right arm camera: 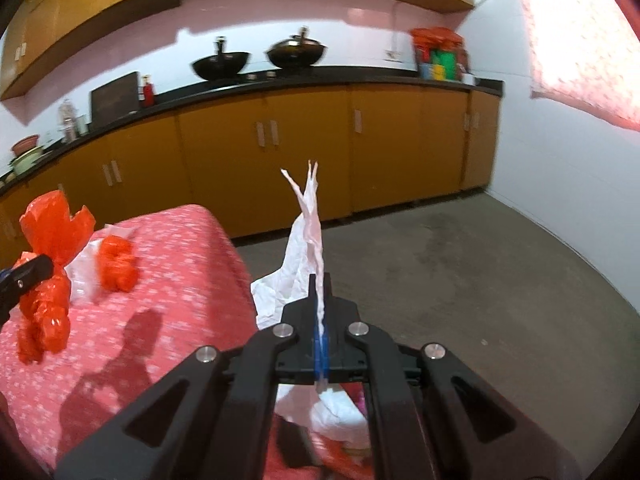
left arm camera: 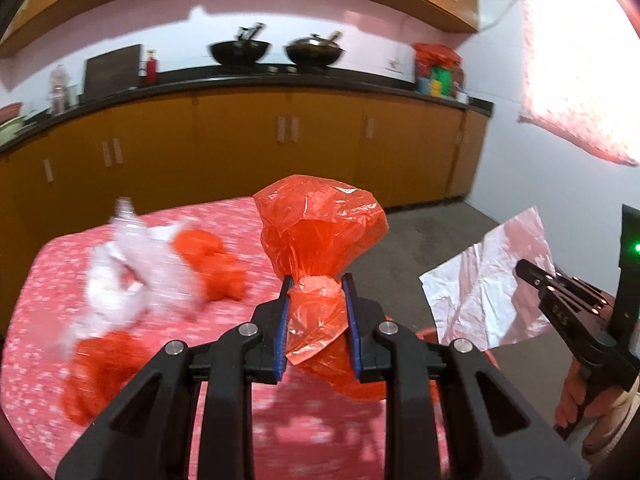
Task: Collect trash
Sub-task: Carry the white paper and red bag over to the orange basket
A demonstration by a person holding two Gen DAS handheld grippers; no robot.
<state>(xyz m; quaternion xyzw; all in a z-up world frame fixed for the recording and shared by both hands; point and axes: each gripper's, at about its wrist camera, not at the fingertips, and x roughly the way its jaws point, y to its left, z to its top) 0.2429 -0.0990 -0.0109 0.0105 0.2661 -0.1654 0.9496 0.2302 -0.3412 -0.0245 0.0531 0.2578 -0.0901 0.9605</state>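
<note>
My left gripper (left arm camera: 317,285) is shut on a bunched orange plastic bag (left arm camera: 320,220), held above the table with its top fanning out past the fingers. In the right wrist view the same orange bag (right arm camera: 52,236) shows at the left with a fingertip (right arm camera: 30,270) on it. My right gripper (right arm camera: 320,284) is shut on a thin white plastic bag (right arm camera: 308,216), which hangs beside the table's right edge. That white bag (left arm camera: 492,292) shows flat in the left wrist view. More orange scraps (left arm camera: 212,268) and crumpled white plastic (left arm camera: 132,264) lie on the red flowered tablecloth (left arm camera: 48,280).
A long counter with yellow-brown cabinet doors (right arm camera: 304,148) runs along the back, with two black woks (right arm camera: 220,65) and a red bag of goods (right arm camera: 438,54) on top. Bare grey floor (right arm camera: 460,264) lies right of the table. A person's hand (left arm camera: 584,400) holds the right gripper.
</note>
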